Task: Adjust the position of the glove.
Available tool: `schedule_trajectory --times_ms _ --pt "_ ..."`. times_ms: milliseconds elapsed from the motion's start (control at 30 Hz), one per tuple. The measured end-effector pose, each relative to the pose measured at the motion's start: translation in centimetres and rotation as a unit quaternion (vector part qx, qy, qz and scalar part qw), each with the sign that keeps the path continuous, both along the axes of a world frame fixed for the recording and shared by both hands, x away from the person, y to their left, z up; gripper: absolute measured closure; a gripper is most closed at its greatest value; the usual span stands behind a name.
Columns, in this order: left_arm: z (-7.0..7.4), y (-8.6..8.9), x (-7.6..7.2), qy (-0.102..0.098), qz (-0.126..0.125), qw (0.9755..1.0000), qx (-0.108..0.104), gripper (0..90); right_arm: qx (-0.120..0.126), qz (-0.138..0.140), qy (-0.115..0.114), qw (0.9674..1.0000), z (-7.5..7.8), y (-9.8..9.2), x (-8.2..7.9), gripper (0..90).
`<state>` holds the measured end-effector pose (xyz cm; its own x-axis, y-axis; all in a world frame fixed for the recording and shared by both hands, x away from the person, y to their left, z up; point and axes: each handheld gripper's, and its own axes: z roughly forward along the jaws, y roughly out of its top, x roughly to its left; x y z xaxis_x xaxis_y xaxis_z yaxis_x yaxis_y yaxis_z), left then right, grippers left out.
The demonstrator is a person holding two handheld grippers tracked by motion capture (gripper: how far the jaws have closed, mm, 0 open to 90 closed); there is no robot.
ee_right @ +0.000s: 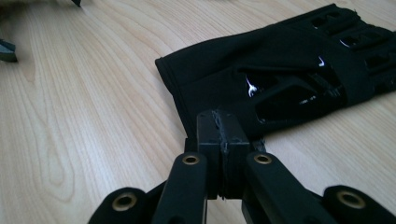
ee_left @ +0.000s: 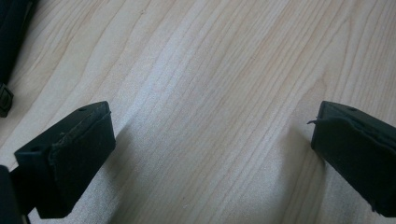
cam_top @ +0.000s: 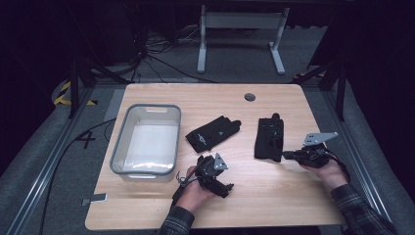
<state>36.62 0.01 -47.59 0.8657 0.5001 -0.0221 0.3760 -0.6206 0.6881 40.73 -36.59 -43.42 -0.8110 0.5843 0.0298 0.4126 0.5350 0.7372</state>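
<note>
**Right gripper pinching the near glove's cuff, bin waiting at nine o'clock**

A pale wooden table (cam_top: 264, 196) stands in a dark room with grey carpet, cables and a desk frame behind it. On it, a clear plastic bin (cam_top: 146, 141) sits toward nine o'clock, and two black gloves lie near the centre: one glove (cam_top: 213, 133) angled just right of the bin, the other glove (cam_top: 269, 138) toward three o'clock.

The right gripper (ee_right: 223, 140) has its jaws pressed together at the cuff edge of the three o'clock glove (ee_right: 280, 79); the gripper view suggests a thin fold of hem caught between them, though the bite looks shallow. The left gripper (ee_left: 210, 154) hangs wide apart over bare wood at about six o'clock, holding nothing.

Judging from the layout, the work is moving gloves into the bin. To do this step well:

- Confirm the hold before lifting; a pinch on the very edge could slip.
- Lift straight up until the fingers hang free of the table.
- Carry it toward nine o'clock, passing over the other glove without dragging it.
- Release well inside the bin's rim.
</note>
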Motion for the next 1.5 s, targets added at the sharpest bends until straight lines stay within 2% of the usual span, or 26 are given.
schedule_trajectory --times_ms 200,400,433,533,767,1300,1500 --pt "0.0 0.0 0.0 0.0 0.0 1.0 0.0 0.0 -0.012 0.015 -0.003 0.9998 -0.3 1.4 1.1 90.0" --pt "0.0 0.0 0.0 0.0 0.0 1.0 0.0 0.0 -0.019 0.016 0.004 0.9997 -0.9 1.8 1.7 90.0" --pt "0.0 0.0 0.0 0.0 0.0 1.0 0.0 0.0 -0.029 0.016 0.009 0.9994 -1.3 2.0 1.9 90.0" --pt "0.0 0.0 0.0 0.0 0.0 1.0 0.0 0.0 -0.037 0.016 0.01 0.9991 -1.9 2.2 1.9 90.0" --pt "0.0 0.0 0.0 0.0 0.0 1.0 0.0 0.0 -0.039 0.015 0.01 0.9991 -1.9 2.2 1.7 90.0" --pt "0.0 0.0 0.0 -0.001 0.0 1.0 0.0 0.0 -0.04 0.035 0.021 0.9984 -1.8 1.5 0.0 90.0" --pt "0.0 0.0 0.0 -0.001 0.0 1.0 0.0 0.0 -0.042 0.046 0.031 0.9976 -1.7 1.3 -1.5 90.0"
